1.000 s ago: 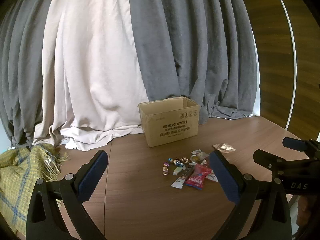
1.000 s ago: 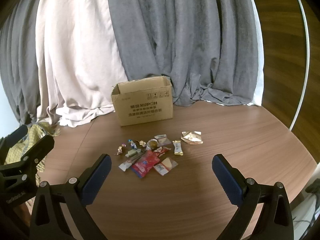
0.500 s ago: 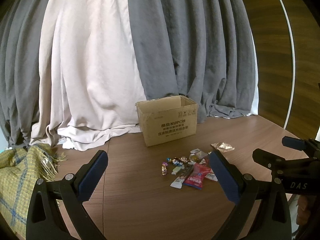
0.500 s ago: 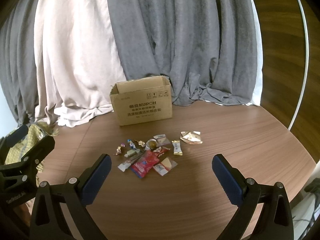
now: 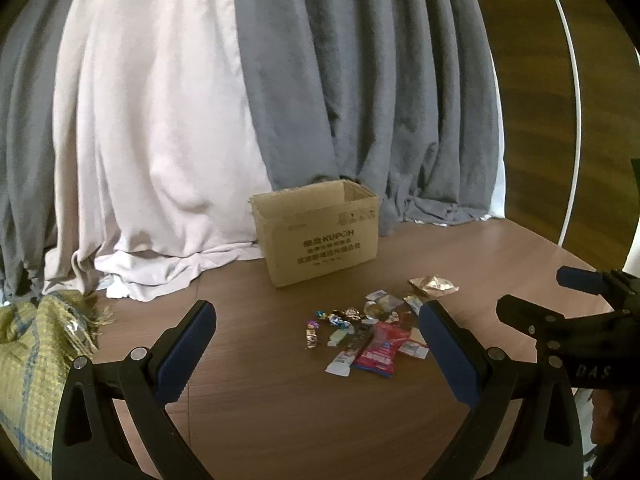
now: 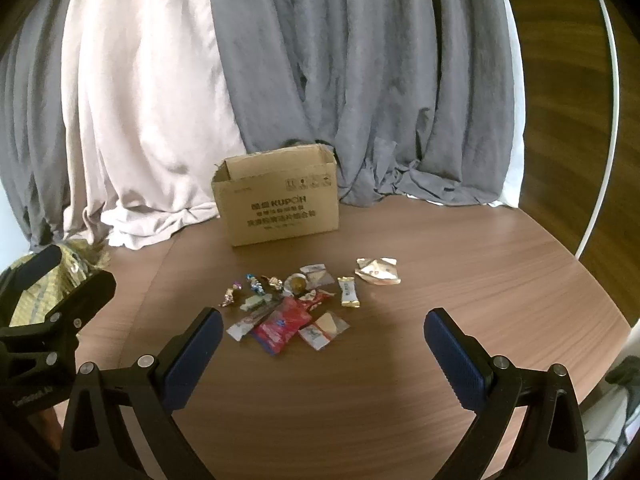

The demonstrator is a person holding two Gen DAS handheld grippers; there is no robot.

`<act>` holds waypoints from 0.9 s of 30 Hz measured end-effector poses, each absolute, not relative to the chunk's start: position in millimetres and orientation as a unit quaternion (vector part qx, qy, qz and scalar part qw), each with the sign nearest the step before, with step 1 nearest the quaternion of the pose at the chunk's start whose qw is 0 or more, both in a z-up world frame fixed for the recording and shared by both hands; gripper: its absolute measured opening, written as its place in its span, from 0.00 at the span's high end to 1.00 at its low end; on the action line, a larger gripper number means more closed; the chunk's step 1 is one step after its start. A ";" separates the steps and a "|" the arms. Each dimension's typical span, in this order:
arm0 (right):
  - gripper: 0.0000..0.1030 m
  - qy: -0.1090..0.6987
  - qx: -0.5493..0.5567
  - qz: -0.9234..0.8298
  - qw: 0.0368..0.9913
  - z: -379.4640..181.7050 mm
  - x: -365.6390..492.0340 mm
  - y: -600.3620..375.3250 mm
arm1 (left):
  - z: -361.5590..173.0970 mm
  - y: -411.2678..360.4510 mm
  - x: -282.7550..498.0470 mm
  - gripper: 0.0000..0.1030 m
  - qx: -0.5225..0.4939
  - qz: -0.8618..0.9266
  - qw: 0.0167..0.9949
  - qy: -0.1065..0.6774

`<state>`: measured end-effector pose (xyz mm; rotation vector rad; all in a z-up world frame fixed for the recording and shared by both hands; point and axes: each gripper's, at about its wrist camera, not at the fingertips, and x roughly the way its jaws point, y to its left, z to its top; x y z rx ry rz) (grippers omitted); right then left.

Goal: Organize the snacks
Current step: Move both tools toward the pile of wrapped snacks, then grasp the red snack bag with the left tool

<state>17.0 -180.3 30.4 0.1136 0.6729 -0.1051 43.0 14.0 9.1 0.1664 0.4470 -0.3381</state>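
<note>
We see the left claw (image 5: 316, 332) spread wide, its blue ribbed pads (image 5: 182, 354) apart and holding nothing, raised above the brown wood-grain worktop (image 5: 280, 408). The right claw (image 6: 320, 336) is spread just as wide and empty too, touching nothing. Between and beyond the pads lies the scatter of snacks (image 6: 296, 300): a glossy red packet (image 6: 282, 322) at the near side, a white strip wrapper (image 6: 246, 322) touching its left edge, small twisted foil candies (image 6: 256, 284) farther back, and a crumpled gold foil wrapper (image 6: 378, 272) a little apart on the right. Behind them stands an open corrugated cardboard box (image 6: 280, 208) with dark printed lettering, its back against draped grey and pale pink curtains (image 6: 160, 100). A yellow woven blanket (image 5: 28, 364) with a fringe lies at the worktop's left edge.
</note>
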 end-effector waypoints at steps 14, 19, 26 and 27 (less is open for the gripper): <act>0.01 0.380 0.062 -0.047 0.921 -4.7 58.7 -210.0 | -26.5 -27.6 89.9 0.08 0.114 -0.193 0.937 0.270; 0.01 0.393 0.058 -0.034 0.917 -21.3 77.3 -216.3 | -47.0 -38.8 113.6 0.19 0.107 -0.220 0.920 0.306; 0.03 0.424 0.047 -0.018 0.904 -48.9 103.0 -220.5 | -80.1 -52.2 137.0 0.38 0.094 -0.259 0.893 0.356; 0.05 0.429 0.047 -0.015 0.902 -53.1 106.1 -220.6 | -85.9 -55.5 140.4 0.39 0.098 -0.263 0.889 0.362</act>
